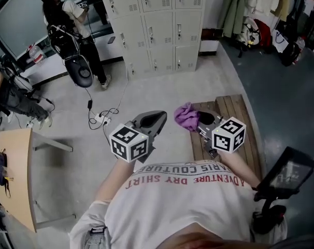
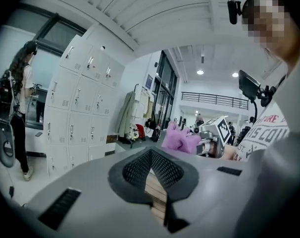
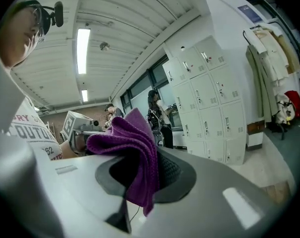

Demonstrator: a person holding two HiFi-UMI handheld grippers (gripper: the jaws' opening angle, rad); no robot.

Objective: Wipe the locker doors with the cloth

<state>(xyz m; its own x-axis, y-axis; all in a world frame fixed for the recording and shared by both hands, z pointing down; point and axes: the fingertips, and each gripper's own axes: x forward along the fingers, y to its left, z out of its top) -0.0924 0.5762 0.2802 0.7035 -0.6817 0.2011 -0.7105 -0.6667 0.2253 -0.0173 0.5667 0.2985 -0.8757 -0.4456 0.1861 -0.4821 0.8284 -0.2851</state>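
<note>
A purple cloth (image 1: 186, 116) is pinched in my right gripper (image 1: 202, 121), which is shut on it; in the right gripper view the cloth (image 3: 135, 155) bunches up between the jaws. My left gripper (image 1: 153, 120) is shut with nothing in it, its jaws meeting at the tips (image 2: 152, 157). Both grippers are held close to my chest. The beige lockers (image 1: 157, 25) stand several steps ahead against the far wall, seen too in the left gripper view (image 2: 75, 118) and the right gripper view (image 3: 209, 103).
A wooden bench (image 1: 234, 123) lies under my right gripper. A person (image 1: 79, 30) with gear stands left of the lockers. A power strip and cable (image 1: 100, 119) lie on the floor. A wooden table (image 1: 17, 175) is at left. Coats (image 1: 260, 9) hang at right.
</note>
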